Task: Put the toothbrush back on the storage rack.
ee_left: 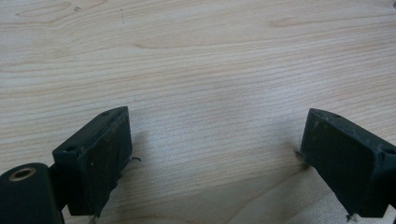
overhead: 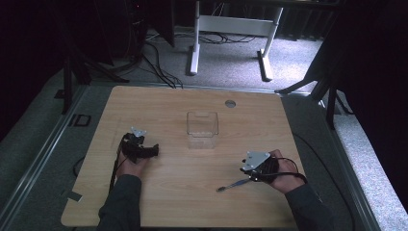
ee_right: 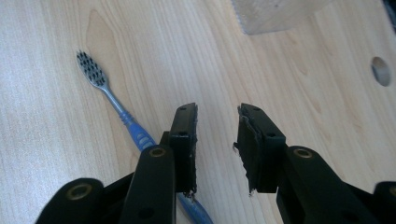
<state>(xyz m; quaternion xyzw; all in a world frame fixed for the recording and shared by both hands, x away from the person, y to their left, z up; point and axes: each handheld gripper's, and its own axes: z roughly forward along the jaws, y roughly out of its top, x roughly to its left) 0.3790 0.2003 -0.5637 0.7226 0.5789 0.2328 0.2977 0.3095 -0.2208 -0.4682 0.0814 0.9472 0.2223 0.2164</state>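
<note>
A blue and grey toothbrush [overhead: 235, 184] lies flat on the wooden table [overhead: 168, 202], bristles up; in the right gripper view the toothbrush [ee_right: 109, 93] runs under the left jaw, outside the gap. My right gripper [overhead: 251, 169] rests over its handle end, and the right gripper [ee_right: 215, 140] is open, its jaws a small gap apart with nothing between them. A clear plastic container [overhead: 202, 129] stands upright mid-table. My left gripper [overhead: 144, 148] sits left of it, and in its own view the left gripper [ee_left: 215, 144] is wide open over bare wood.
A round cable hole [overhead: 230, 103] is set in the table behind the container, and the hole [ee_right: 382, 71] also lies at the right edge of the right gripper view. A white desk frame [overhead: 231, 29] and cables lie on the floor beyond the table.
</note>
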